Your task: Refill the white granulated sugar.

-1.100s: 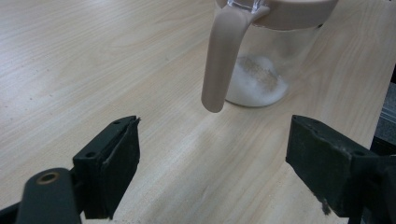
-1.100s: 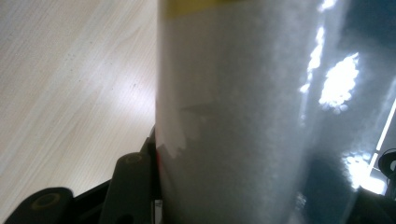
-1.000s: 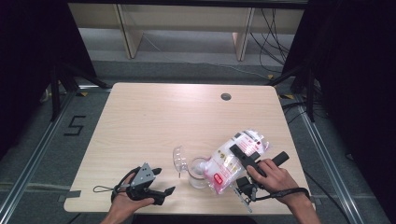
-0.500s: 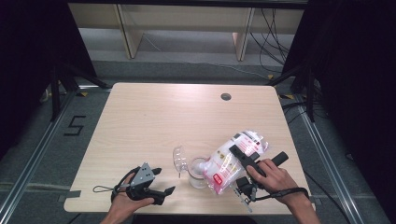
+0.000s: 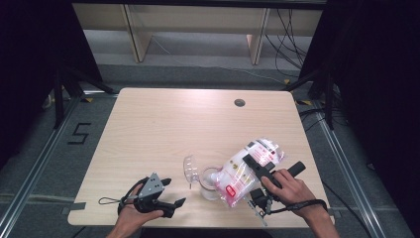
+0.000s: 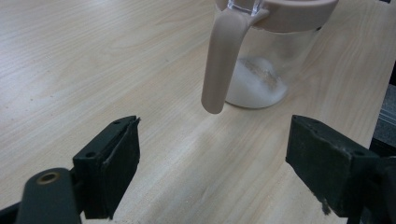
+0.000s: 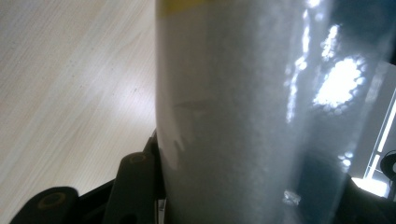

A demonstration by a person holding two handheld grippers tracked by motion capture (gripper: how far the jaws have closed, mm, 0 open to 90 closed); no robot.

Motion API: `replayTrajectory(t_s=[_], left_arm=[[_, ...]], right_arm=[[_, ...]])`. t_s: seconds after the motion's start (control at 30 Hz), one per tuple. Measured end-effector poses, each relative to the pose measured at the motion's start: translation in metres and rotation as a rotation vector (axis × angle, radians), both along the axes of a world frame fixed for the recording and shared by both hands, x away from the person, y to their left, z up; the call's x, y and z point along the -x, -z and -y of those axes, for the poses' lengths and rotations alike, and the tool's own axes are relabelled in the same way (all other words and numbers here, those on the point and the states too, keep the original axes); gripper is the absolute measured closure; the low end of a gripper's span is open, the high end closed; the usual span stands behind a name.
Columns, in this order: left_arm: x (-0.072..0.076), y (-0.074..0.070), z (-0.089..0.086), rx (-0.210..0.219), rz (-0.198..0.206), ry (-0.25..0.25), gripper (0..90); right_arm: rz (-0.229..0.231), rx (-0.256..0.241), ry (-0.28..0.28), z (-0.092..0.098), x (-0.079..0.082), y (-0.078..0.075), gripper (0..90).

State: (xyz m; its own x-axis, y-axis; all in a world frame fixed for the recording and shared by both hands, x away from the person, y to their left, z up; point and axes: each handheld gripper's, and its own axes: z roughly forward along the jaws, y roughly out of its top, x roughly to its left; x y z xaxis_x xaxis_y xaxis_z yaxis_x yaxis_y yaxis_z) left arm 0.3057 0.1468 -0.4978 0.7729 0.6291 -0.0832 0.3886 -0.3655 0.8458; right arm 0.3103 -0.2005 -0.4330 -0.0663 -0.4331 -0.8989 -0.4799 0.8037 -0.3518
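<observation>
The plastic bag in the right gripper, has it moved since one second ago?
No. The plastic bag lies at the same spot and tilt over the jar, judged against the table's round hole.

Jar (image 6: 261, 51) ahead, tabletop (image 5: 163, 129) beyond open

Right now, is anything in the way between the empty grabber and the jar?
Nothing visible. In the left gripper view, bare table lies between the open left gripper and the jar; its hanging spoon handle is closest.
</observation>
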Motion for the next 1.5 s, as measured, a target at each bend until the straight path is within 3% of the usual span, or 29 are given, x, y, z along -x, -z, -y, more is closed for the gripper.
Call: replayTrajectory(t_s=[0.23, 0.3, 0.37, 0.4, 0.67, 1.5], left_arm=[[0.0001, 0.0001, -0.0002, 0.002, -0.003, -0.005, 17.1], [-0.0005, -0.0006, -0.0016, -0.022, 0.006, -0.006, 17.1], [-0.0005, -0.0006, -0.0016, -0.022, 0.005, -0.006, 17.1], [0.0006, 0.0000, 0.0005, 0.012, -0.001, -0.012, 17.1], [-0.0001, 0.0000, -0.0003, -0.006, 0.000, -0.004, 17.1], [-0.0003, -0.0005, -0.0009, -0.005, 0.003, -0.005, 17.1]], right_arm=[[0.001, 0.006, 0.002, -0.0006, 0.0006, -0.0008, 57.1], [0.001, 0.008, 0.001, -0.0006, 0.0006, -0.0009, 57.2], [0.001, 0.015, 0.003, -0.0008, 0.0008, -0.0014, 57.2], [0.003, 0.014, 0.003, -0.0009, 0.0008, -0.0013, 57.4], [0.002, 0.012, 0.008, -0.0011, 0.0015, -0.0009, 57.7], [0.008, 0.025, -0.007, -0.0013, 0.0006, -0.0032, 58.9]])
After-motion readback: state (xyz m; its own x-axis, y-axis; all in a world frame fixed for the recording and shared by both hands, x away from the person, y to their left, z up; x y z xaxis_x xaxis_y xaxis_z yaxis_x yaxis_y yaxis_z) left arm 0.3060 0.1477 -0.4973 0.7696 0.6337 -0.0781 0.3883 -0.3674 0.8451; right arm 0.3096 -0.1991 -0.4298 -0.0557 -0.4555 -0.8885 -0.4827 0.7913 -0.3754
